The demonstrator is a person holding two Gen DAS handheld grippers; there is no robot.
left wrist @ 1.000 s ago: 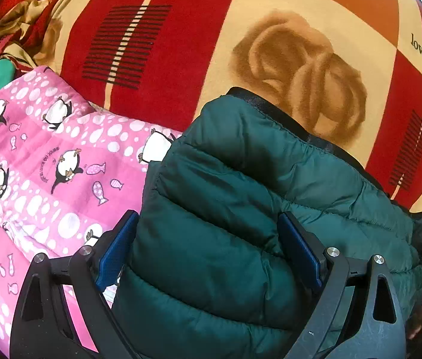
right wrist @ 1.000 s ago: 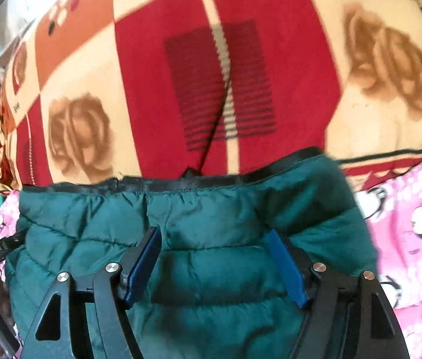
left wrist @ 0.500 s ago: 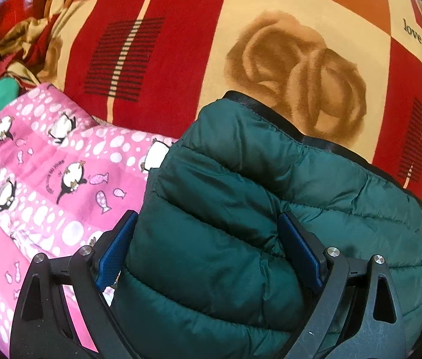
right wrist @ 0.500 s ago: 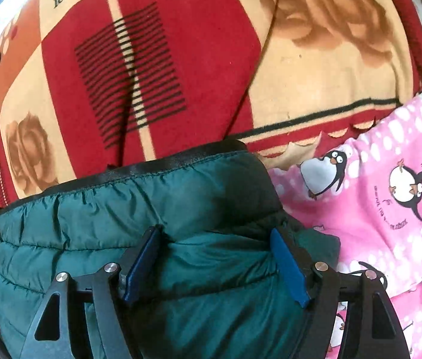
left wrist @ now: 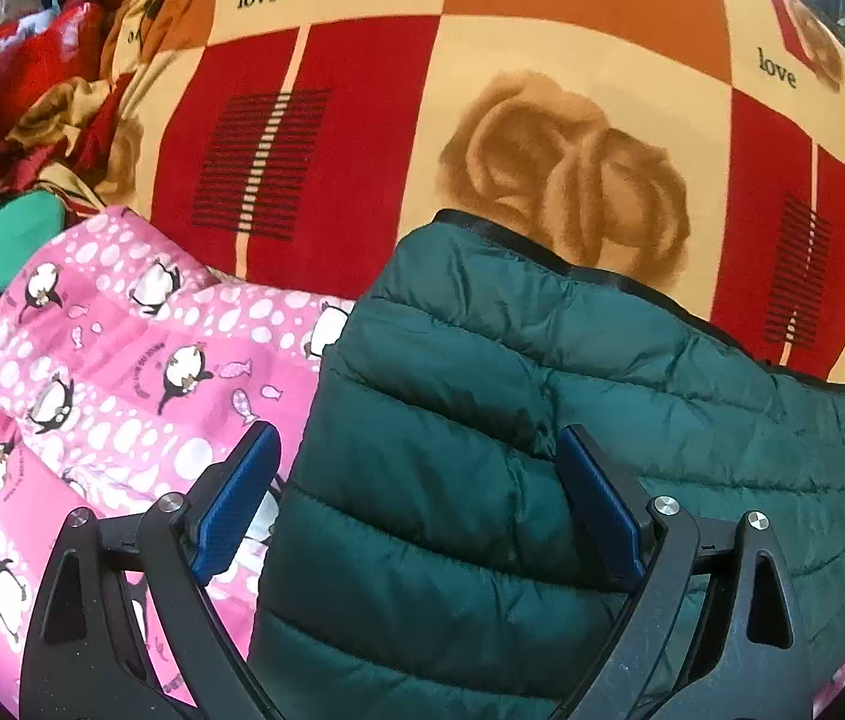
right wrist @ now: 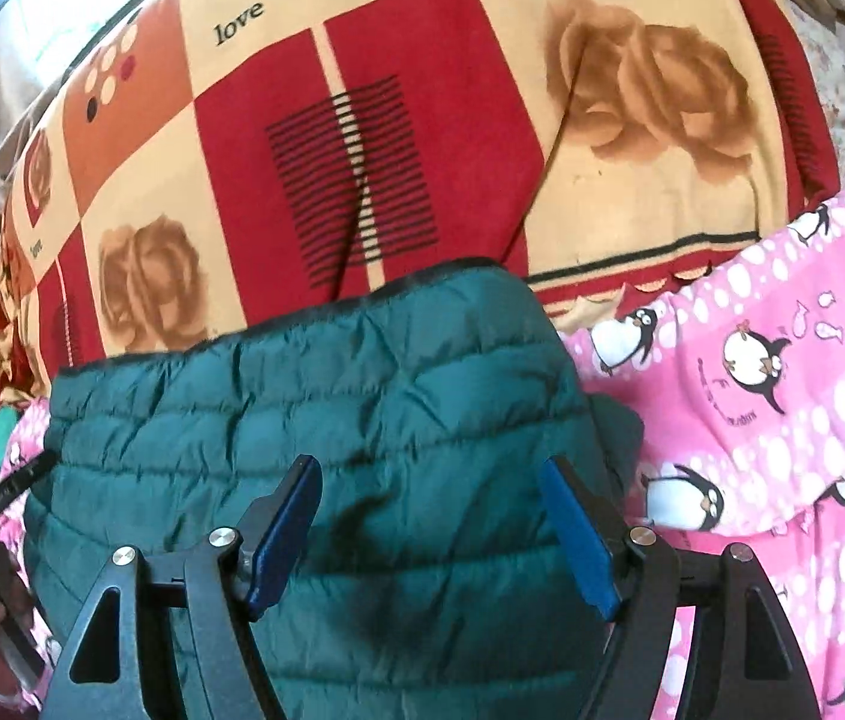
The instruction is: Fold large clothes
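Grippers [left wrist: 416,492] [right wrist: 431,531] angled down, fingers [right wrist: 287,531] spread (nothing pinched), green jacket [left wrist: 542,420] beneath

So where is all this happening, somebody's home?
Most likely a bedroom at home. A plush blanket printed with roses and "love" covers what looks like a bed, a pink penguin quilt lies on it, and a green puffer jacket sits on top, with clothes heaped nearby.

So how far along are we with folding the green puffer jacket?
Done: the green puffer jacket already looks folded into a compact block, black-trimmed edge lying on the patterned blanket. In hand: the left gripper and right gripper are both open over it, gripping nothing. Left: the pink penguin garment lies unfolded.
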